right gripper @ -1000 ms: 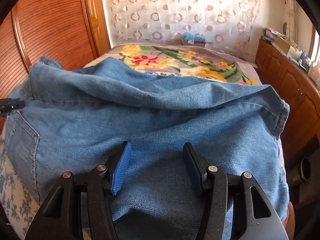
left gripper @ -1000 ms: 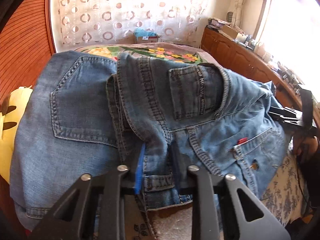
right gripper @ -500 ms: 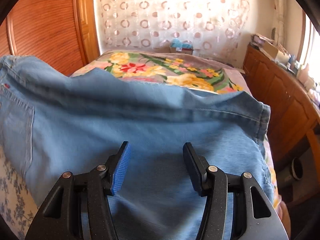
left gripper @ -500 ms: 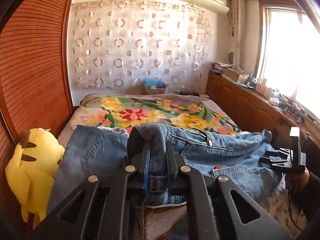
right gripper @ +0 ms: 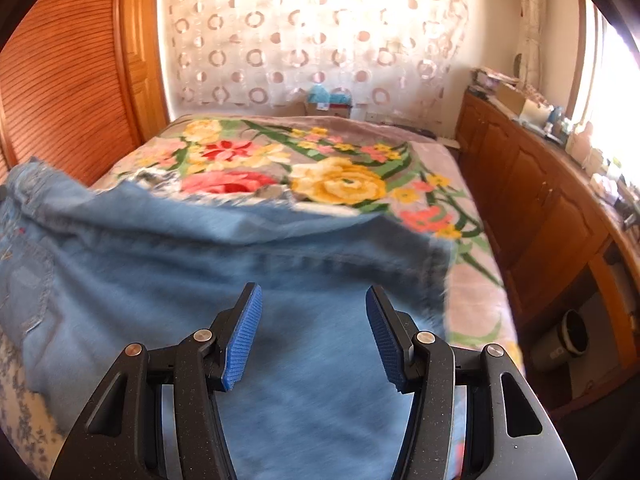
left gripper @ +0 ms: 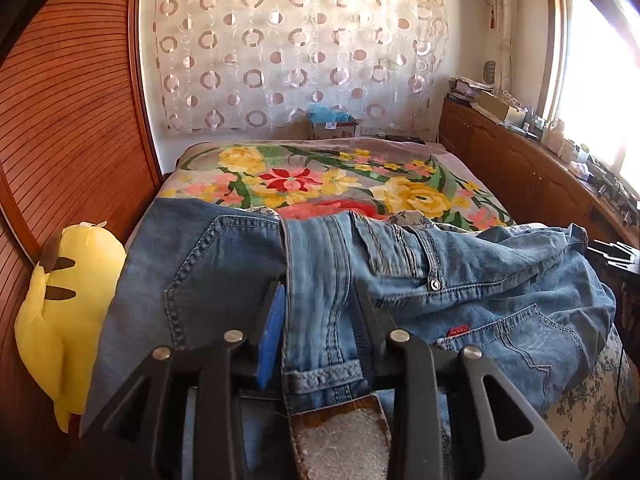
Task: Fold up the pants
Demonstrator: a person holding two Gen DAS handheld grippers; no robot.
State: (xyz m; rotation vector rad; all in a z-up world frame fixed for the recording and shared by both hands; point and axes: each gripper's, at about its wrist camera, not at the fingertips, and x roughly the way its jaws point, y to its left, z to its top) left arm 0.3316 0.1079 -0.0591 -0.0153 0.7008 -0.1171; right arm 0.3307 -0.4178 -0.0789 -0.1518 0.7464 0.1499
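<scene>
We hold the left tool [left gripper: 320,328] over the near edge of the bed [left gripper: 400,152], and its jaws have just been opening. The waistband fold of the blue jeans [left gripper: 500,292] lies between them, beside the blue pad on the left finger; whether the pads press the denim we cannot tell, as the cloth hides the right one. The jeans lie bunched across the near end of the bed, on top of the floral blanket [left gripper: 340,184]: one back pocket sits flat toward the bed's left edge, and the other, with a small red tab, faces up toward the right edge. A leather waist patch shows at the very bottom of the left wrist view, just under the tool.

Our right tool [right gripper: 314,332] stands with its jaws wide apart and nothing gripped; the blurred pale denim spreads beneath and ahead of both blue pads, reaching toward the bed's right edge.

A yellow plush toy [left gripper: 68,308] rests against the wooden wardrobe [left gripper: 68,128] by the bed's left edge. A wooden cabinet [right gripper: 540,208] runs along the right side.
</scene>
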